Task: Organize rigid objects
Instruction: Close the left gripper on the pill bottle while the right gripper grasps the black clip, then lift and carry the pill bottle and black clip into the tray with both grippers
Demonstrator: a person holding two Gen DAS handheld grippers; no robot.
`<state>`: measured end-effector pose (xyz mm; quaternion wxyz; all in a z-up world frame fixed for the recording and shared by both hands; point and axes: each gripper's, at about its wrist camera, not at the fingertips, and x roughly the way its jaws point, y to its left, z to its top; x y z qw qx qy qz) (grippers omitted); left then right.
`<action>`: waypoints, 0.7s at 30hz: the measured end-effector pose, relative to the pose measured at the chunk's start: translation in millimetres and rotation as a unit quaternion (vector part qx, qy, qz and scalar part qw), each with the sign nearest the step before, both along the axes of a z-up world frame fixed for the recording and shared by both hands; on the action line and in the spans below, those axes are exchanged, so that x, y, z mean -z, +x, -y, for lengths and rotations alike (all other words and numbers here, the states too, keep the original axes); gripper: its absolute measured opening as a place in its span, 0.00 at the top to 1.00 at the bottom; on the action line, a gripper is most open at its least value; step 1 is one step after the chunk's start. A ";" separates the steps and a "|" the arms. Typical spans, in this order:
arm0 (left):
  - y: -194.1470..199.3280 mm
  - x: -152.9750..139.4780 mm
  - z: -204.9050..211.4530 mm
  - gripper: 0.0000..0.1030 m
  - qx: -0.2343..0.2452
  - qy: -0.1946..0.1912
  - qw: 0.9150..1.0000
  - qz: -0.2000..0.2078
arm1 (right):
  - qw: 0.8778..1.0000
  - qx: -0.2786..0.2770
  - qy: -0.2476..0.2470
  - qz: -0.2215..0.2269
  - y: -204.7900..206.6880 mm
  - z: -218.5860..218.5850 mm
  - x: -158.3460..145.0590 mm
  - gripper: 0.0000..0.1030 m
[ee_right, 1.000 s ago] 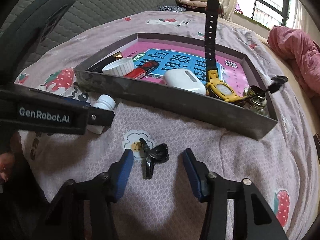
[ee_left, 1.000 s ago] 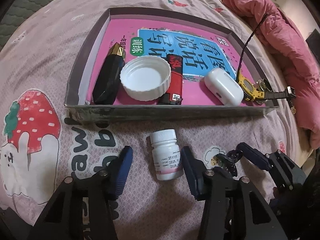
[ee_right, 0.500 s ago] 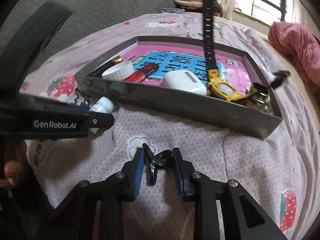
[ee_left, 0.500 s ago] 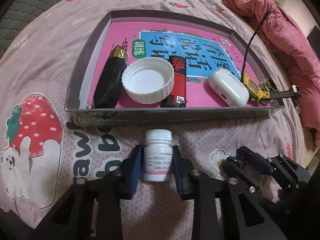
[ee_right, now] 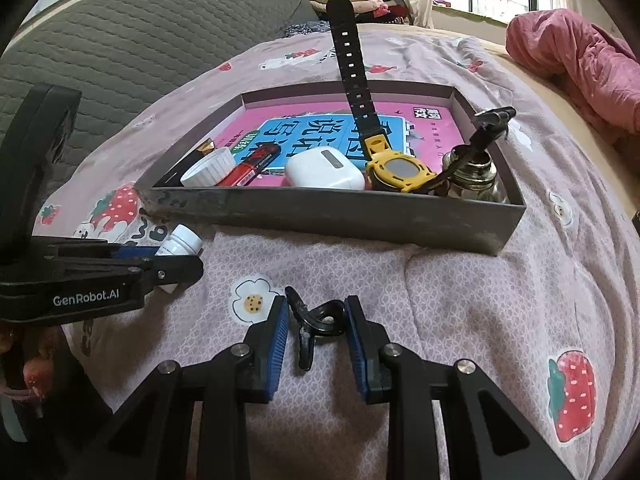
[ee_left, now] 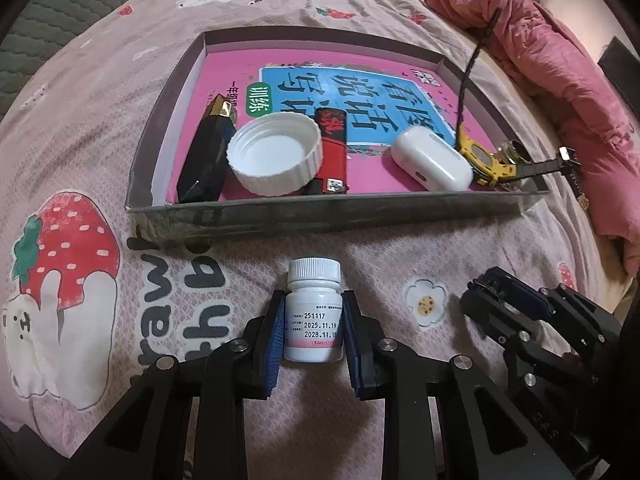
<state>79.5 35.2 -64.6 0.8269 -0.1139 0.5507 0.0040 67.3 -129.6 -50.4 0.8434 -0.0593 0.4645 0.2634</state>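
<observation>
A white pill bottle lies on the pink strawberry sheet, just in front of the grey tray. My left gripper is shut on it, blue pads pressed against its sides. To its right, my right gripper is shut on a small black clip resting on the sheet. In the tray, on a pink book, lie a black case, a white cap, a red lighter, a white earbud case and a yellow watch.
A small metal flask stands in the tray's right corner under the watch strap. A pink blanket is heaped beyond the tray on the right. A grey quilted cushion rises behind the bed on the left.
Both grippers went from wide open to shut, the left onto the pill bottle and the right onto the black clip. The right one has rolled a little.
</observation>
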 end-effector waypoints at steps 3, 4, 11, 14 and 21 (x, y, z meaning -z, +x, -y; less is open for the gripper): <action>-4.9 -2.9 3.6 0.74 0.007 0.003 1.000 0.003 | 1.000 0.005 -0.002 -0.002 -1.7 0.8 -0.7 0.72; -6.3 -3.9 4.8 0.74 0.010 0.002 1.000 0.004 | 1.000 0.006 -0.002 -0.002 -2.4 1.5 -0.7 0.72; -17.9 -9.8 10.5 0.74 0.017 0.005 1.000 0.010 | 1.000 0.009 -0.004 0.003 -5.8 3.2 -5.5 0.72; -25.2 -15.2 13.2 0.74 0.022 0.006 1.000 0.015 | 1.000 0.009 -0.002 0.009 -7.8 3.6 -10.3 0.72; -32.0 -40.2 9.6 0.74 0.022 -0.002 0.999 0.048 | 0.999 0.015 0.019 0.036 -7.9 5.4 -36.7 0.72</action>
